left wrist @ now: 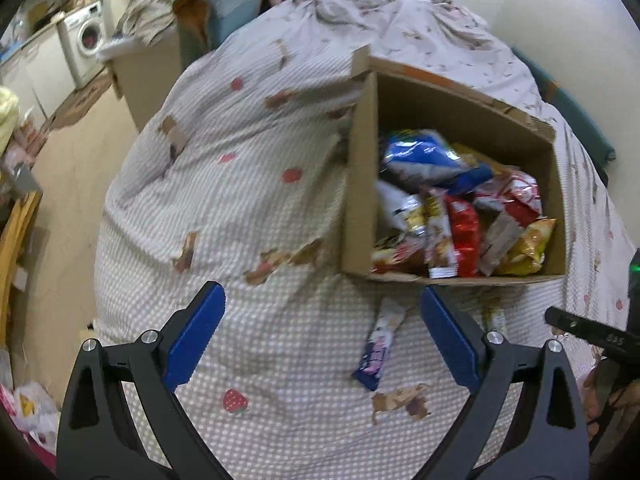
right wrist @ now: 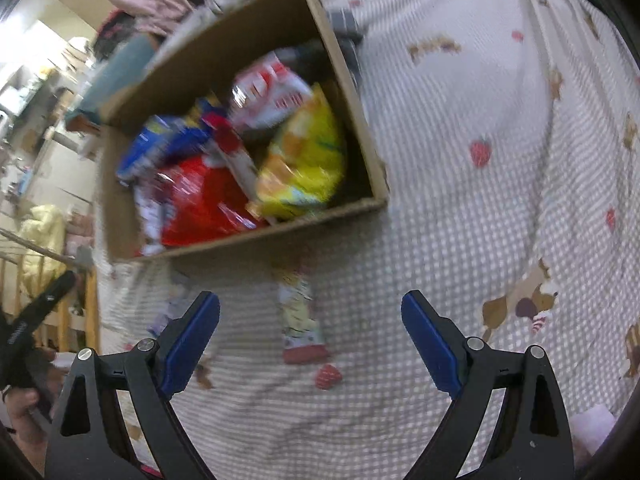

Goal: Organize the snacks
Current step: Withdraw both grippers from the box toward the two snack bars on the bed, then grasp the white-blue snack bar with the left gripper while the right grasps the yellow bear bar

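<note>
A cardboard box (left wrist: 362, 184) sits open on the bed (left wrist: 248, 208), on a gingham cover printed with strawberries and bears. It is heaped with snacks (left wrist: 460, 208): a blue bag (left wrist: 424, 156) toward the far wall, a red pack (left wrist: 464, 236) near the front, a yellow bag (left wrist: 526, 248) in the front right corner. In the right wrist view the same box (right wrist: 352, 92) is blurred, with the yellow bag (right wrist: 304, 160) and red pack (right wrist: 196, 208) on top.

Two bars lie on the cover just in front of the box, apart from each other. A blue-ended bar (left wrist: 378, 348) lies between the fingers of the left tool (left wrist: 322, 336), untouched. A pale bar with a red end (right wrist: 300, 316) lies between the fingers of the right tool (right wrist: 310, 336), also untouched.

Both tools are spread wide and hold nothing.

Beyond the bed, a washer (left wrist: 86, 40) stands across the room.
</note>
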Available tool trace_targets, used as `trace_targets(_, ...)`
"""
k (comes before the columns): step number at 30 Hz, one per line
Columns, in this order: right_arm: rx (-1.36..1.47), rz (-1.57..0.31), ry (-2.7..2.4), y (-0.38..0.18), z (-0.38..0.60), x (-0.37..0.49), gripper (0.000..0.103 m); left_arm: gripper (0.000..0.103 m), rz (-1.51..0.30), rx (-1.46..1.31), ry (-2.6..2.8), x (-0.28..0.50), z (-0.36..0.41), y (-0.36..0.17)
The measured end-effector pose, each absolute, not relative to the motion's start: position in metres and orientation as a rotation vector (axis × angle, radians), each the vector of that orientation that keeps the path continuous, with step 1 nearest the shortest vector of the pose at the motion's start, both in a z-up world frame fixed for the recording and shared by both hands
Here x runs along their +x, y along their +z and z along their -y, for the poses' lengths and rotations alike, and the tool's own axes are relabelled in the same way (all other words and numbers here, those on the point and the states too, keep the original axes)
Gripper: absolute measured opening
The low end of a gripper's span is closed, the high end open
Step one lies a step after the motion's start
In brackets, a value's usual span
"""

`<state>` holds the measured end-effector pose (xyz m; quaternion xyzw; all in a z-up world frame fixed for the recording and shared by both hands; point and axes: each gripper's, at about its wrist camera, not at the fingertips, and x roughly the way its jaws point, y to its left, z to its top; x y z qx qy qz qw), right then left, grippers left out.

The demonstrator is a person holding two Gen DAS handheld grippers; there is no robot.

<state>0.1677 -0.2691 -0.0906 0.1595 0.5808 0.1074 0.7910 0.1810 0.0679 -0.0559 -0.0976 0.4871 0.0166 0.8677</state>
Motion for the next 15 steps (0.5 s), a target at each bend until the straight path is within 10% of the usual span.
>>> trace_targets(6, 0.232, -1.372, 0.268, -0.127, 0.231, 0.182, 0.063, 0.096, -1.105, -0.185, 0.014, 0.186, -0.065, -0.083)
trace_targets(11, 0.086, -1.406, 0.227, -0.145, 0.209, 0.186, 0.063, 0.096, -1.162, -0.128, -0.013, 0.190, -0.044, -0.098)
trace_targets(15, 0.017, -1.405, 0.210, -0.148, 0.204, 0.187, 0.037, 0.096, -1.185, -0.079, -0.052, 0.192, -0.024, -0.109)
